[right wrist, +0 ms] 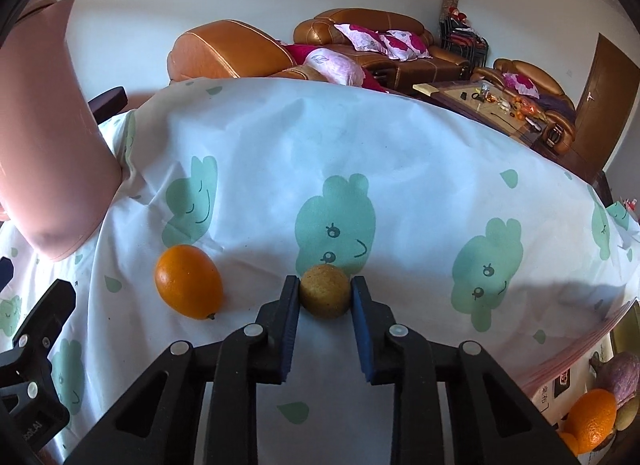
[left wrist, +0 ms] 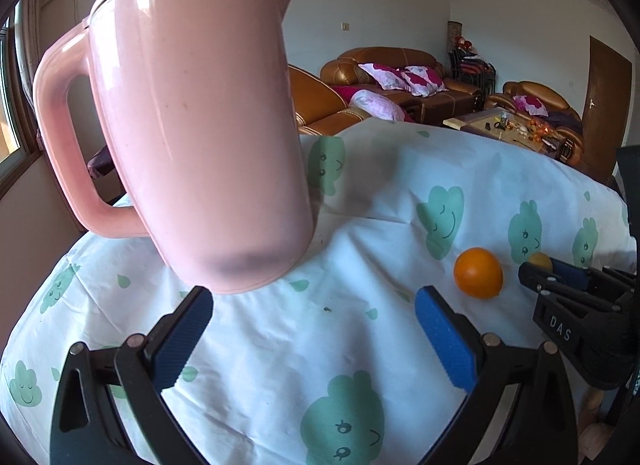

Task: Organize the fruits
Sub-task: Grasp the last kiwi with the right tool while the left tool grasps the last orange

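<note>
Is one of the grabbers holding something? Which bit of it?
Yes. The right gripper is shut on the small yellow fruit, one pad on each side of it. The left gripper is open and holds nothing.

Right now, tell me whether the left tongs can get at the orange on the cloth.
Probably yes: the left tongs stand open, with bare cloth up to the orange; the right tongs sit just beyond.
</note>
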The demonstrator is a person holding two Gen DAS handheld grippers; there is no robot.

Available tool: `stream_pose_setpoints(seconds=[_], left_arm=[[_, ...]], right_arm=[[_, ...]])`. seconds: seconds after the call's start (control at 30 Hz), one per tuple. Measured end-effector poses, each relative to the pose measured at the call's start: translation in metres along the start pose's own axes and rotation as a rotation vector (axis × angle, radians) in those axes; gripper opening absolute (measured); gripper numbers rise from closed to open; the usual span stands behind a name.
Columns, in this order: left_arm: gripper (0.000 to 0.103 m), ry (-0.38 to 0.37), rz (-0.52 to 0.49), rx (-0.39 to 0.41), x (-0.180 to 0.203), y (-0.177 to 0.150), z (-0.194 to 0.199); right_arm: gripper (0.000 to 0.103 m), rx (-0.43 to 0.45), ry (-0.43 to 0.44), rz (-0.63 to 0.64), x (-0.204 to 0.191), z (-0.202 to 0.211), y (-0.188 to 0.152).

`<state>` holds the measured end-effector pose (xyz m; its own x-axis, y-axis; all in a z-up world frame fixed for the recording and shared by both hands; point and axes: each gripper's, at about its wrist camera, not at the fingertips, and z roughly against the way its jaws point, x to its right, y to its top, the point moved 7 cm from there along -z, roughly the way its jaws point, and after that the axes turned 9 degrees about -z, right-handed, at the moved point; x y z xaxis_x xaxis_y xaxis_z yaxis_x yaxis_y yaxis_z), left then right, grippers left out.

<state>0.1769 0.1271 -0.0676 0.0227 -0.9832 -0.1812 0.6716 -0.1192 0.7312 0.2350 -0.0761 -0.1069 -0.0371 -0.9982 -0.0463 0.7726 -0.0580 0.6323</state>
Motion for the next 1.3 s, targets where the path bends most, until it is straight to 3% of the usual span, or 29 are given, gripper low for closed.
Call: stream_pose_setpoints(seconds=[0.13,0.23,0.33,0.43,0.6,0.67,0.7,0.8,0.83,0.97,1.13,1.3], left_arm=[[0.103,-0.052,-0.016,0.037,0.006,0.003,0.005],[0.103,-0.131,-0.036,0.069,0.021,0.007,0.01],[0.102,-0.202,-0.04,0.043,0.044,0.013,0.005],[0.093,-0.246,-0.043,-0.003,0.07,0.021,-0.005],[0.076,-0.232,-0.085,-0.083,0.102,0.032,-0.036],[0.06,-0.215,-0.106,-0.128,0.11,0.032,-0.049],[0.057,-0.218,-0.111,-0.16,0.112,0.031,-0.055],[0.048,-0.241,-0.1,-0.144,0.113,0.034,-0.053],[0.041,-0.248,-0.098,-0.14,0.114,0.034,-0.053],[0.041,-0.243,-0.077,-0.105,0.108,0.036,-0.046],[0.041,-0.163,-0.058,0.01,0.093,0.042,-0.024],[0.041,-0.135,-0.066,0.037,0.089,0.034,-0.009]], right_arm=[[0.027,0.101,0.061,-0.029,0.002,0.037,-0.012],[0.027,0.206,0.095,-0.044,0.009,0.074,-0.022],[0.027,0.291,0.081,-0.051,0.018,0.102,-0.033],[0.027,0.37,0.028,-0.05,0.027,0.118,-0.034],[0.027,0.398,0.002,-0.095,0.046,0.118,-0.021],[0.027,0.39,-0.002,-0.095,0.048,0.114,-0.021],[0.027,0.381,0.006,-0.097,0.047,0.111,-0.021],[0.027,0.361,0.025,-0.102,0.049,0.108,-0.028],[0.027,0.363,0.032,-0.108,0.05,0.108,-0.028],[0.027,0.361,0.035,-0.12,0.054,0.108,-0.03],[0.027,0.378,0.015,-0.107,0.051,0.11,-0.031],[0.027,0.421,-0.005,-0.074,0.045,0.119,-0.033]])
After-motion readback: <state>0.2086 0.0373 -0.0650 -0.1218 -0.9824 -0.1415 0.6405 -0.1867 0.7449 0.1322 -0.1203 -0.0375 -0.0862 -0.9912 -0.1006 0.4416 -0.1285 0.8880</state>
